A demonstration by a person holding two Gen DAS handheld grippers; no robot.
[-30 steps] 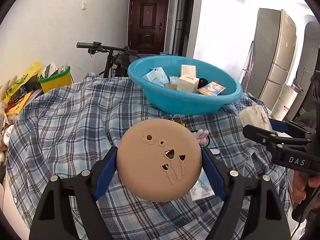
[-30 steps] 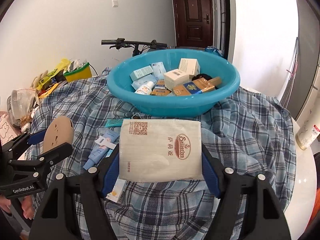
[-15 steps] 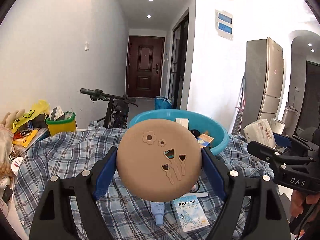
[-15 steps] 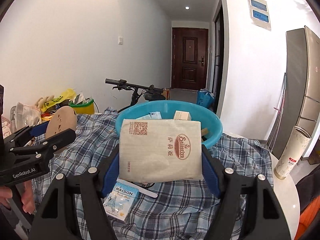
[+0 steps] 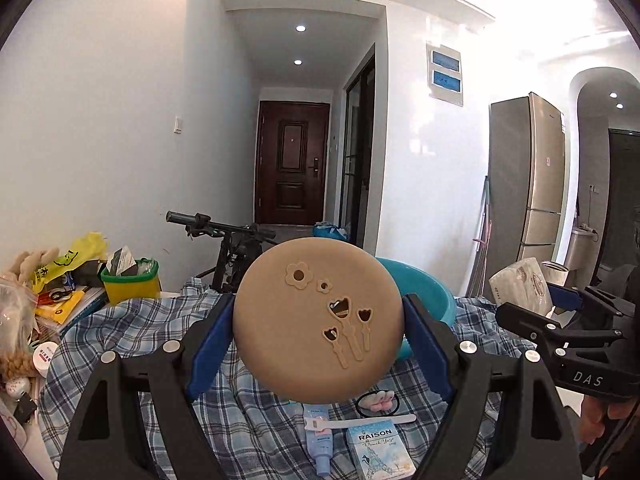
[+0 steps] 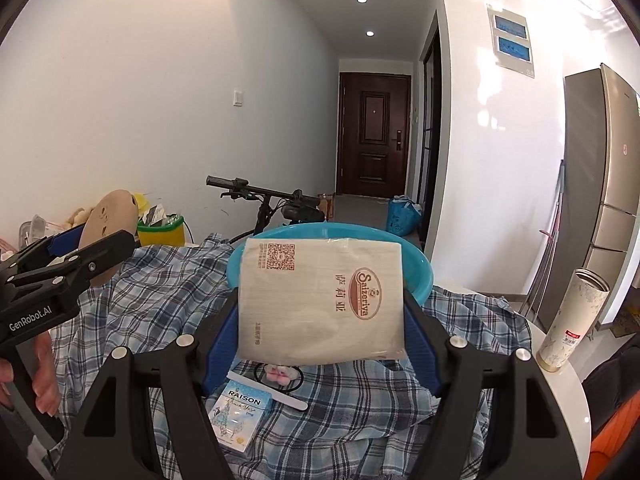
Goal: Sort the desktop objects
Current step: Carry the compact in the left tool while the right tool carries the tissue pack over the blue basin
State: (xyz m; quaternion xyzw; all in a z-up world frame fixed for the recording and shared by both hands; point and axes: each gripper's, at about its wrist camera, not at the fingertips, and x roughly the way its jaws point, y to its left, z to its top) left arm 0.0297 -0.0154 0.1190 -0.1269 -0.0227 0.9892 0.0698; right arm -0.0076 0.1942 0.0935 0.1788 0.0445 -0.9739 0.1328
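Left wrist | plaid cloth (image 5: 132,328) | left tongs (image 5: 318,322) clamp disc (image 5: 318,316) | right tongs (image 6: 320,312) clamp packet (image 6: 320,300)

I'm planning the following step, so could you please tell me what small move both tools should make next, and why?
Probably carry both forward and lower them over the blue basin. The left tool is shut on the round tan disc and the right tool on the tissue pack, both raised above the plaid cloth, with the basin just beyond them.

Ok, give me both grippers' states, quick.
Left gripper: shut on the round tan case.
Right gripper: shut on the napkin pack.
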